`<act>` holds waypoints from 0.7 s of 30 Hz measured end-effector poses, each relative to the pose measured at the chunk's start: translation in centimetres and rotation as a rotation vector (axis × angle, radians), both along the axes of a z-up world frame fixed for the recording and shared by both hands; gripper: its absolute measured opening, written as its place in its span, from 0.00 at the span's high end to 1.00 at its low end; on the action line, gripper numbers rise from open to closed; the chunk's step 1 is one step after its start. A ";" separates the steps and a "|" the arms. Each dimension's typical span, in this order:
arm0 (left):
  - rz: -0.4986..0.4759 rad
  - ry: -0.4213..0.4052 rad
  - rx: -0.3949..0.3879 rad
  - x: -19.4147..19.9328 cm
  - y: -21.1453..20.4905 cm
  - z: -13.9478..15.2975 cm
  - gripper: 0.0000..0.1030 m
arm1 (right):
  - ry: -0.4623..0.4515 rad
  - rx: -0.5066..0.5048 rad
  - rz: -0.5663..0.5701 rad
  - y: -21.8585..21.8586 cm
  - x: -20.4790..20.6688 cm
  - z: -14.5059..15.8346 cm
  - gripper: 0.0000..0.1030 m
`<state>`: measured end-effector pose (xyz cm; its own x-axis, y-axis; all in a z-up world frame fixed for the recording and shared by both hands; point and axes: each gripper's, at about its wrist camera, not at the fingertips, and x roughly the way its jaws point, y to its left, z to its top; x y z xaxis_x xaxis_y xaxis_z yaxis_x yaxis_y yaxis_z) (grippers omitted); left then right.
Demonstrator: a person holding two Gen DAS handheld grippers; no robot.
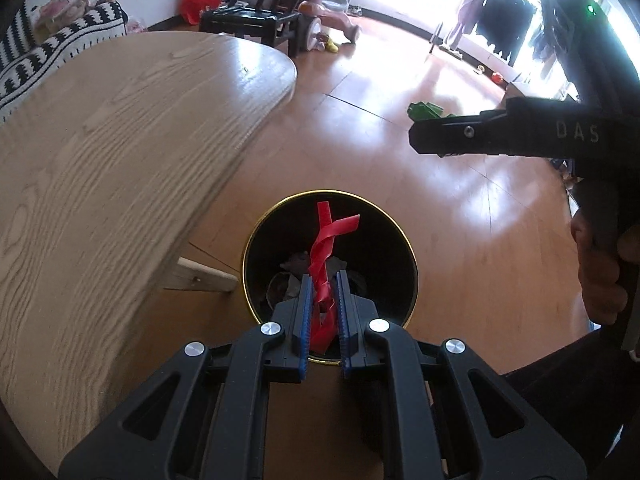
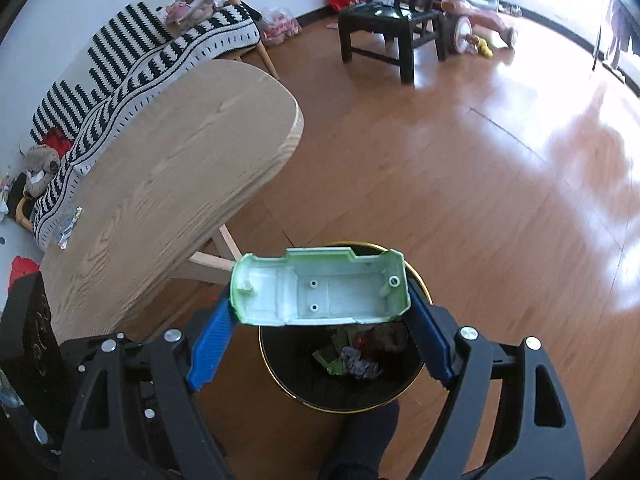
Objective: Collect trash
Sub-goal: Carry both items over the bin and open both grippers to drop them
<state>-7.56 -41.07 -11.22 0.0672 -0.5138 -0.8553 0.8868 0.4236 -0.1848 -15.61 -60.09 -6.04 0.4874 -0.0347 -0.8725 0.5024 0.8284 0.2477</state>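
Both hand-held grippers grip trash — red ribbon [image 1: 325,268], green shell [image 2: 320,290] — above bin [image 2: 280,376].

Red ribbon [image 1: 326,264], pale-green toy car shell [image 2: 320,288], gold-rimmed black bin [image 2: 340,376] — black-and-white striped blanket [image 2: 132,64].

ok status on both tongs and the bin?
Left tongs shut on red ribbon, over black bin. Right tongs shut on green toy shell, above bin. Nothing blocking.

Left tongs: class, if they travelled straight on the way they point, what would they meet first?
Probably the trash inside the black bin. The left tongs, shut on a red strip, aim into its open mouth; nothing else seems to intervene, though depth is unclear.
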 end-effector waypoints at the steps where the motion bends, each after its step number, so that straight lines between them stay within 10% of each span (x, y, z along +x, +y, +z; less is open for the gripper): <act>1: -0.001 0.008 0.000 0.0 0.0 -0.1 0.90 | 0.002 0.005 0.003 0.0 0.1 -0.1 0.24; 21: 0.000 0.009 -0.015 0.0 -0.1 0.1 0.89 | 0.002 0.015 0.016 0.4 0.5 -0.1 0.24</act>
<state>-7.59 -41.13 -11.11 0.0597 -0.5267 -0.8480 0.8854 0.4203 -0.1987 -15.07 -59.74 -6.15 0.4858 -0.0137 -0.8739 0.4895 0.8326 0.2591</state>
